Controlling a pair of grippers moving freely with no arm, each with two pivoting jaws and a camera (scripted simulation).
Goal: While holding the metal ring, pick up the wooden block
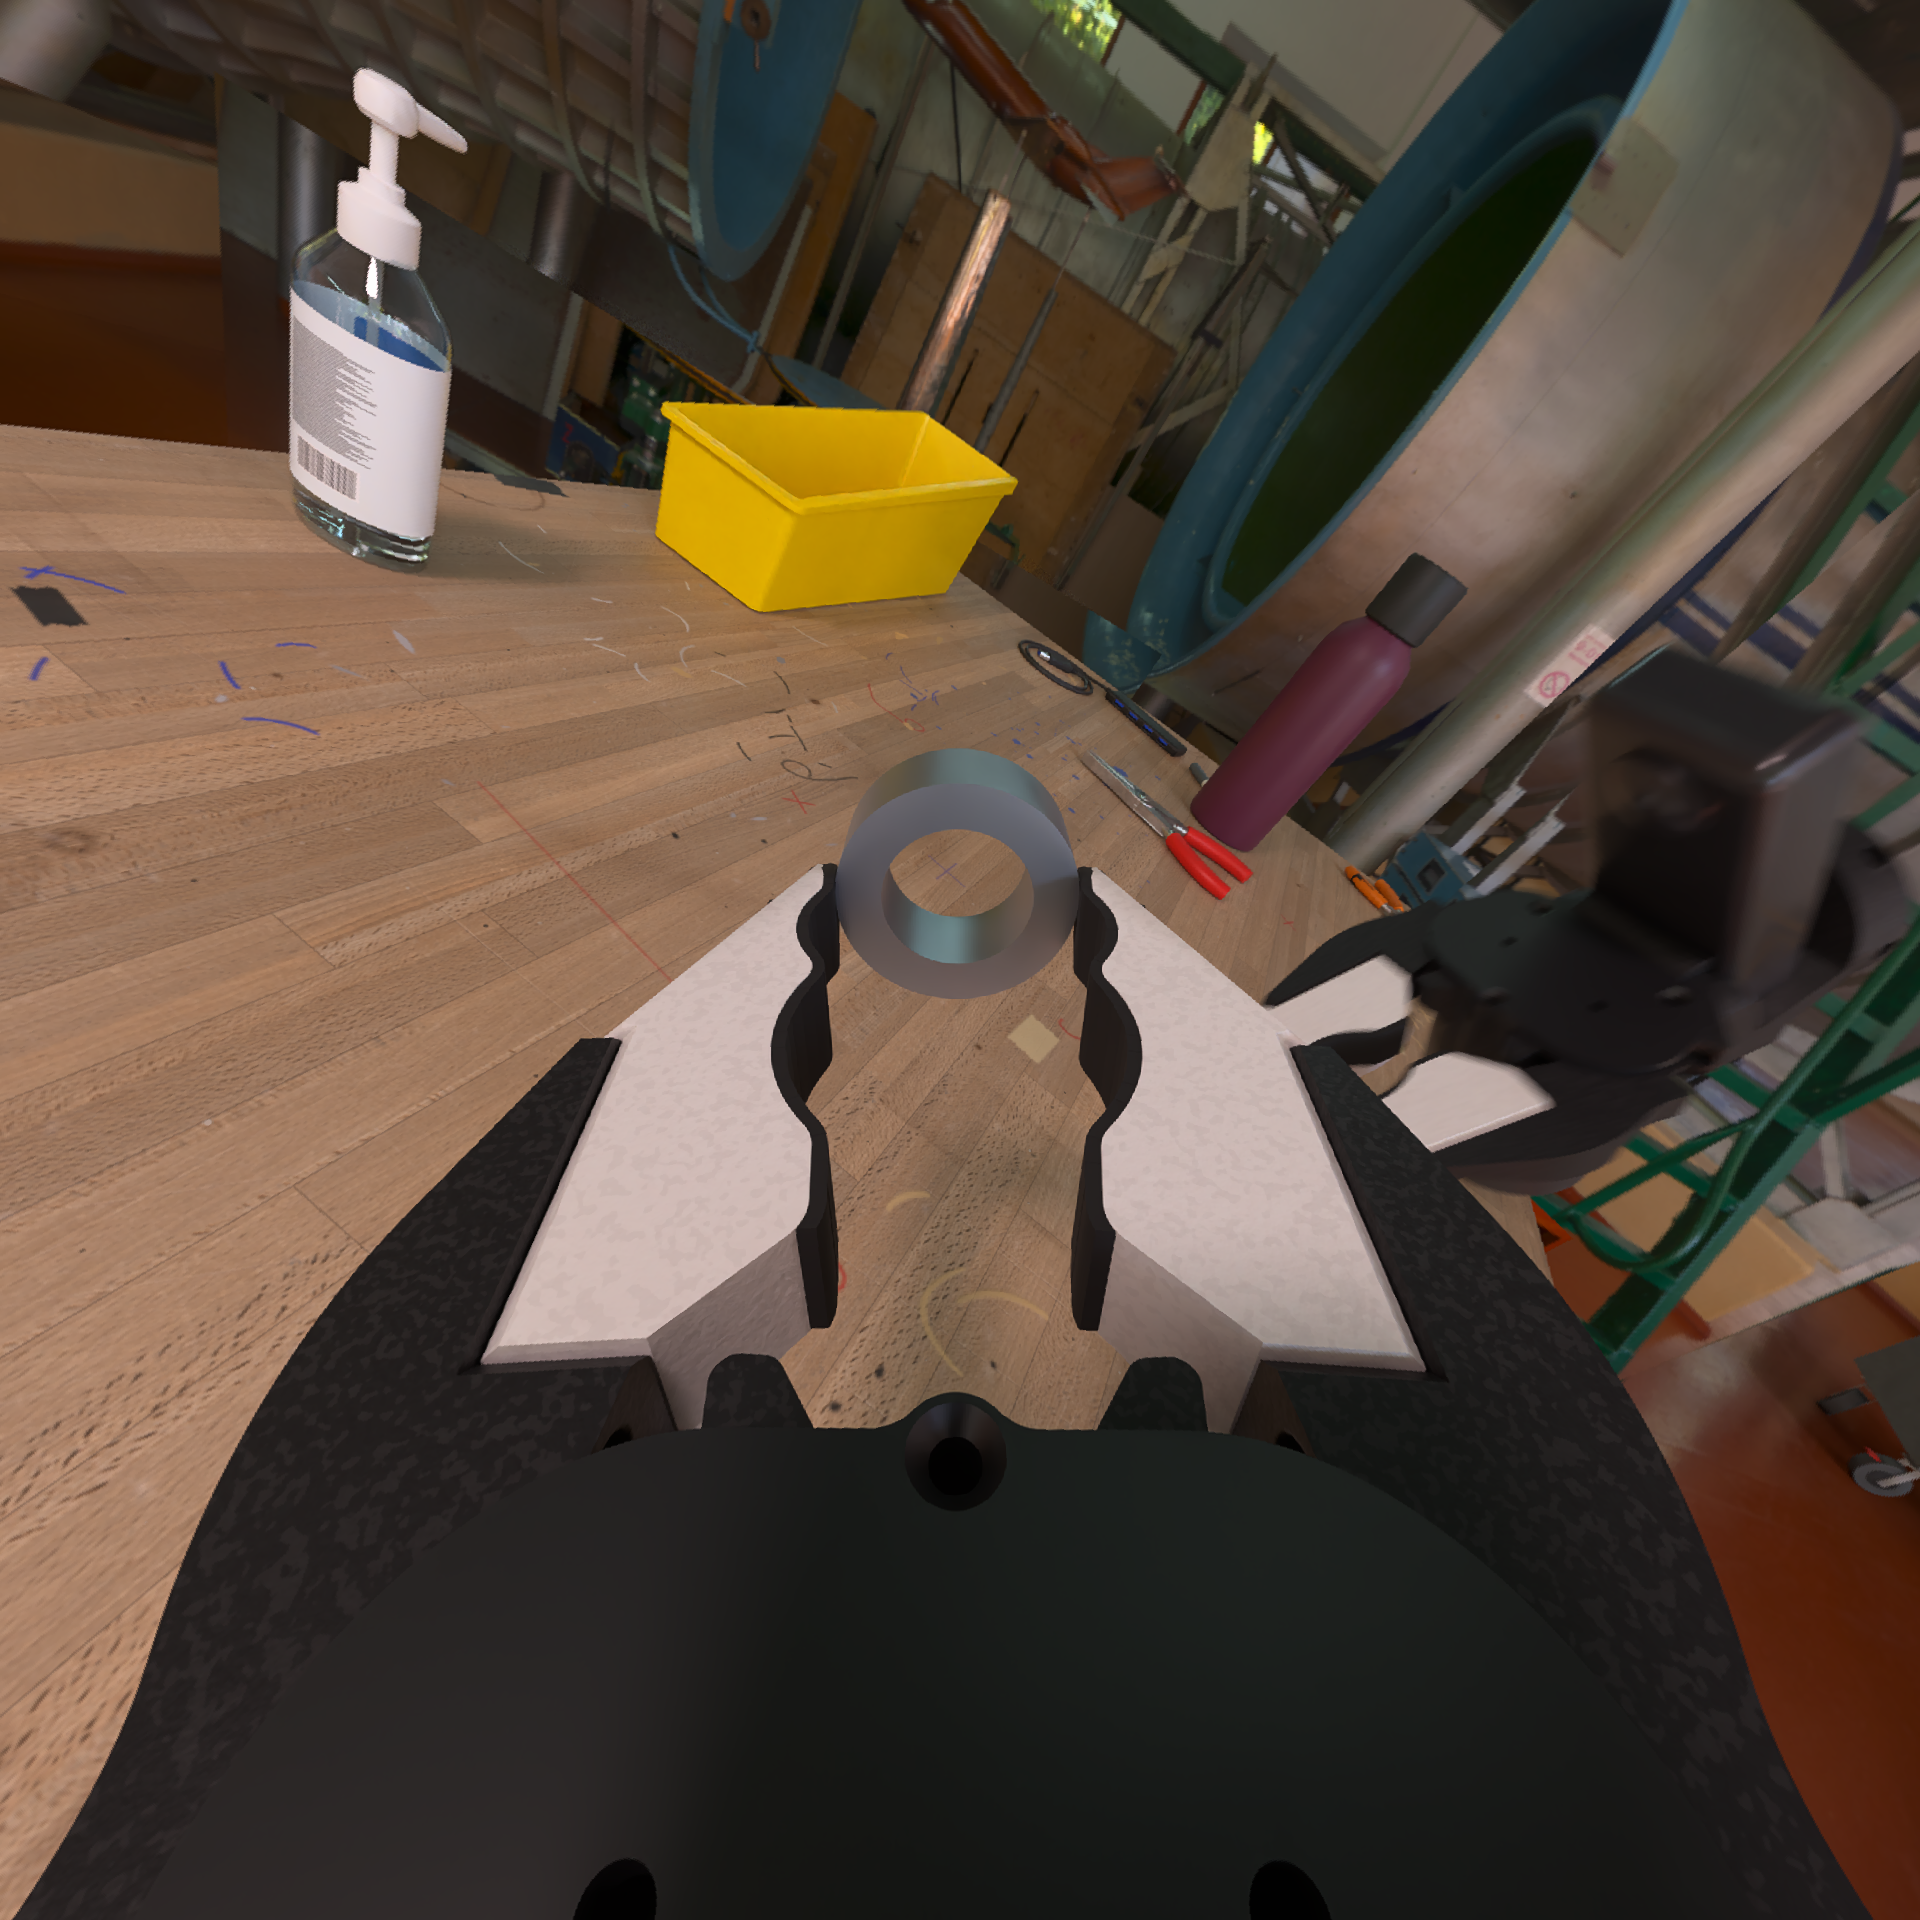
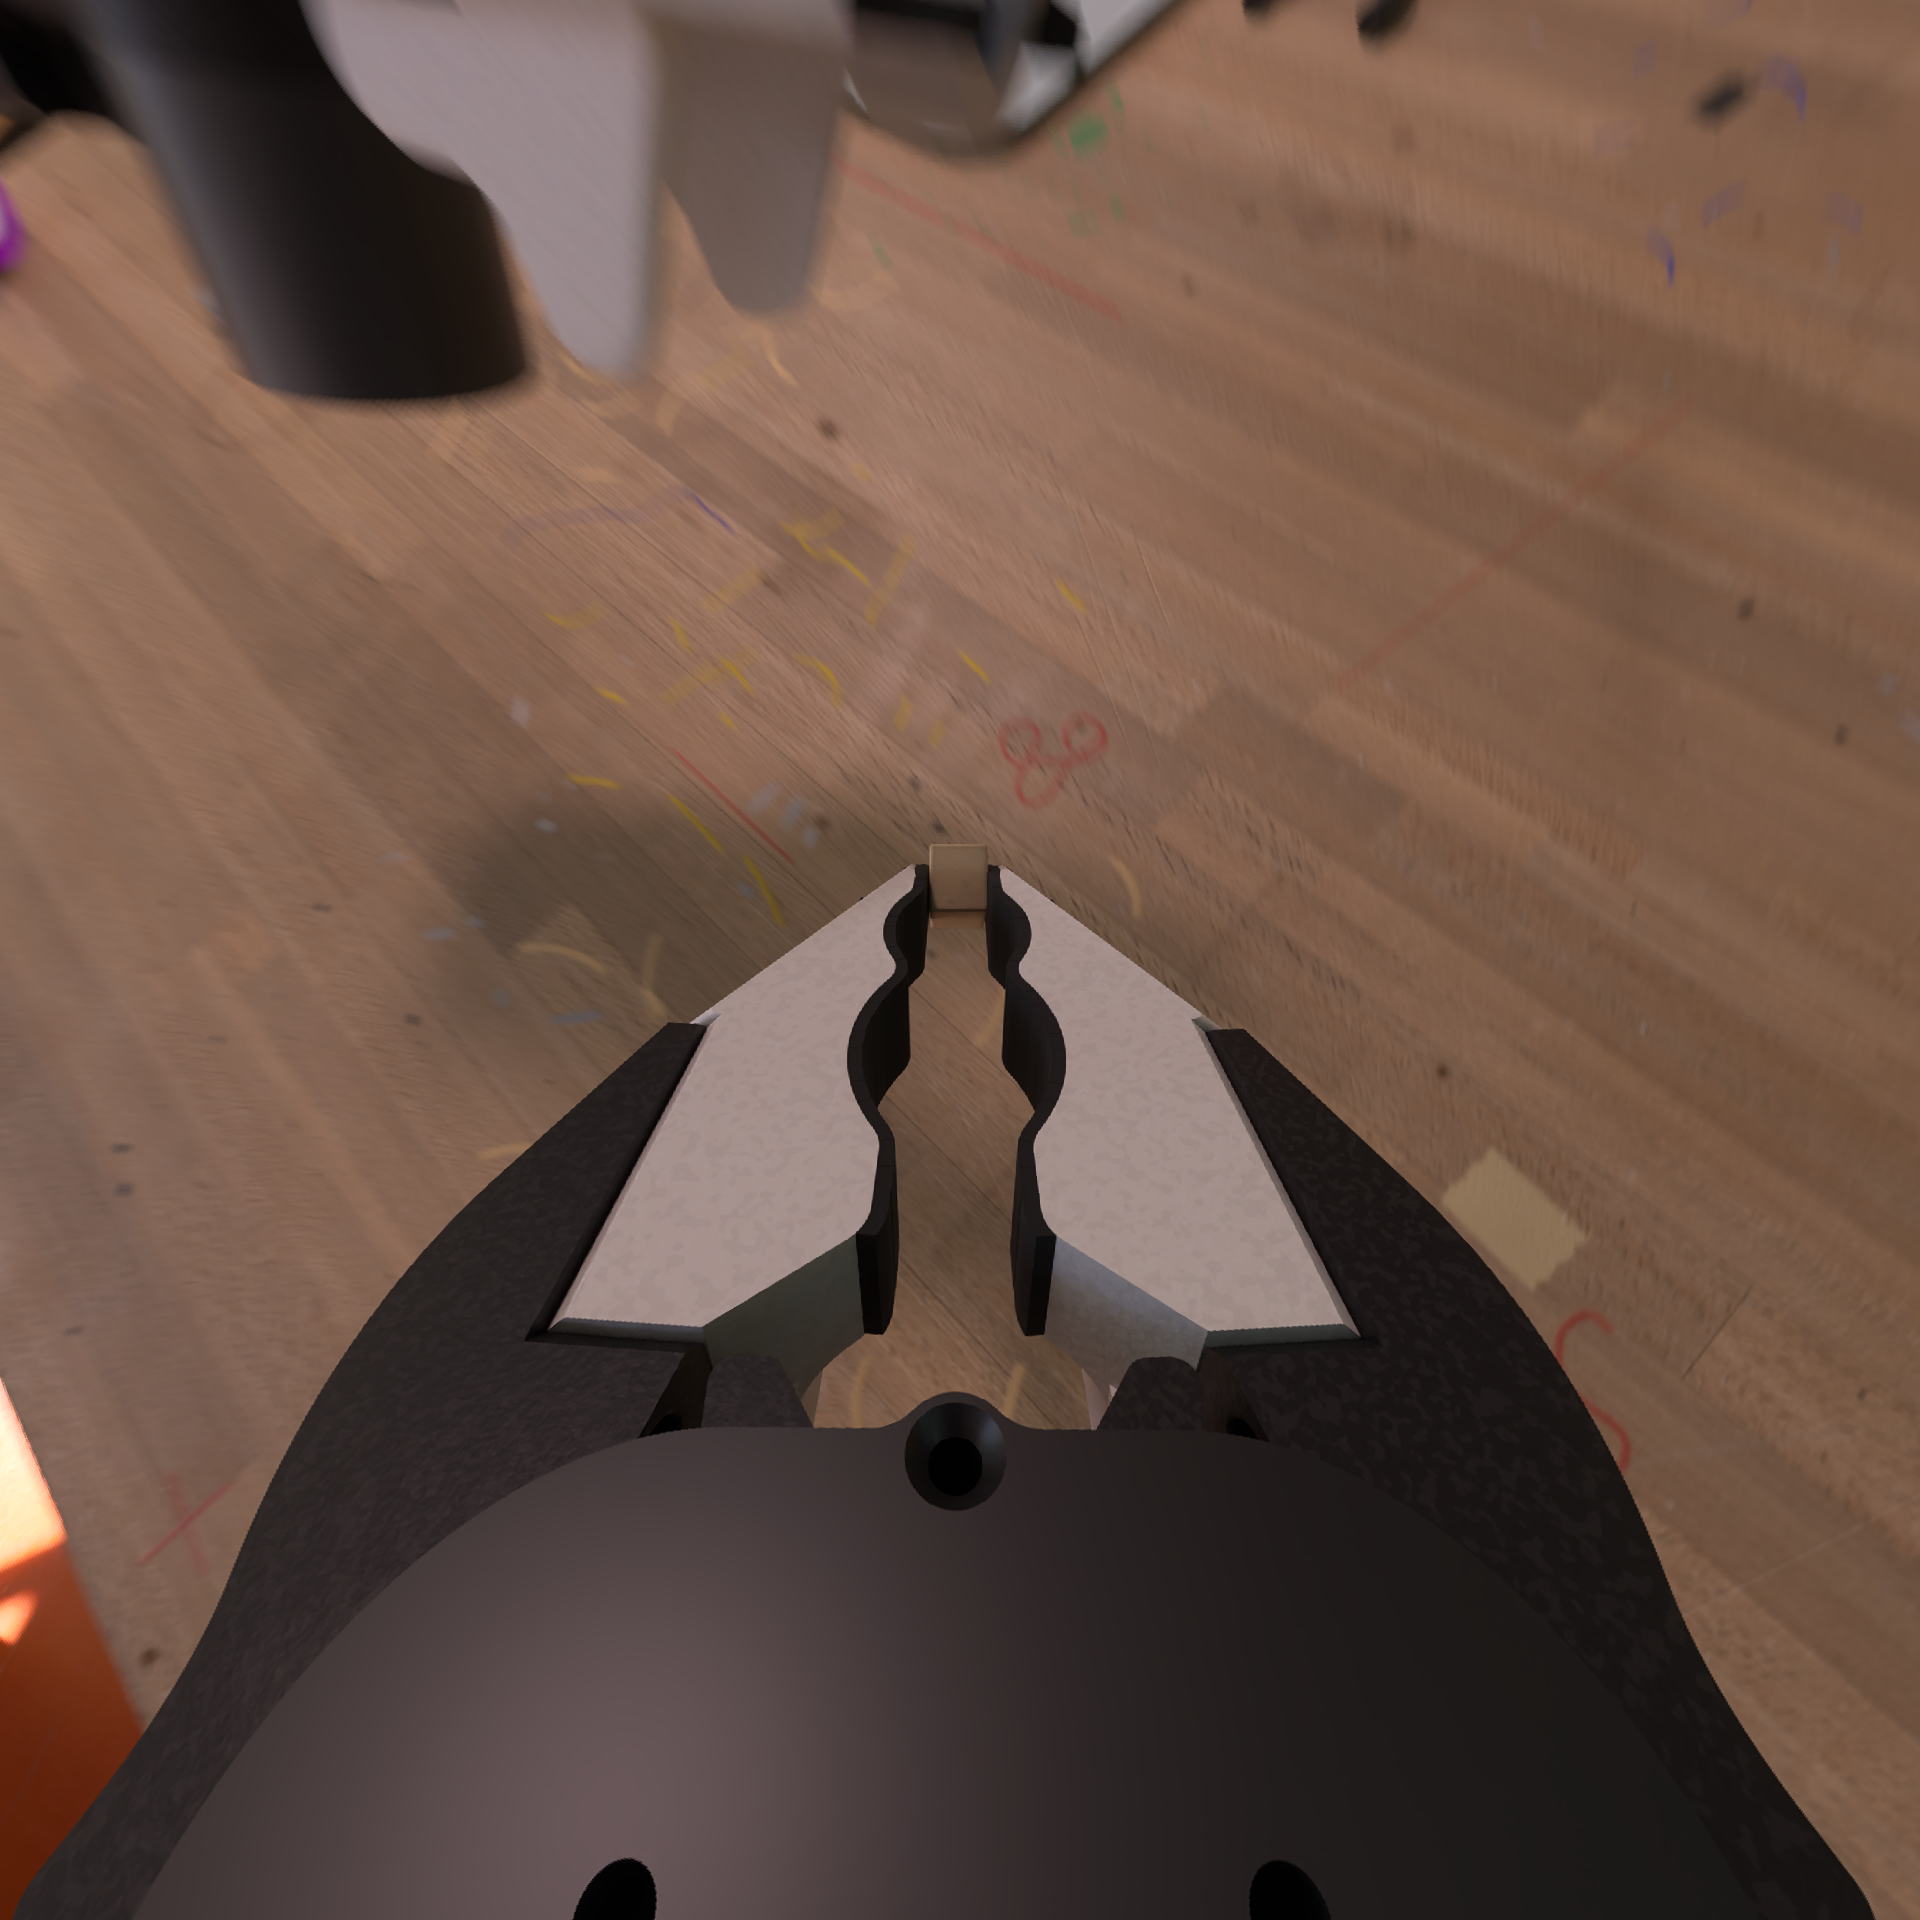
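The left hand-held gripper point(image 1: 956, 883) is closed on the metal ring point(image 1: 956, 873): the grey ring sits between the two fingertips, with its hole turned toward the camera, and it is lifted above the wooden surface point(image 1: 312, 935), not touching it. So the first part of the task, holding the ring, looks done and only needs to be kept. The right hand-held gripper point(image 2: 957, 883) has its fingers brought close together on the wooden block point(image 2: 957, 881), a small pale cube that is pinched at the very tips. In the right wrist view the surface under the block is blurred and a soft shadow lies to the left below, so I judge that the block is already off the surface or is just leaving it, but I cannot tell how high it is. In the left wrist view the right hand-held gripper shows at the right side, blurred, near the edge of the surface. Further away stand a pump bottle point(image 1: 369, 343), a yellow bin point(image 1: 831, 509), a purple bottle point(image 1: 1320, 717) and red-handled pliers point(image 1: 1174, 831), all well apart from both grippers. What is left, I think, is only to raise the block clearly while the ring is not dropped; the grip on the block is shallow, so it could slip out.
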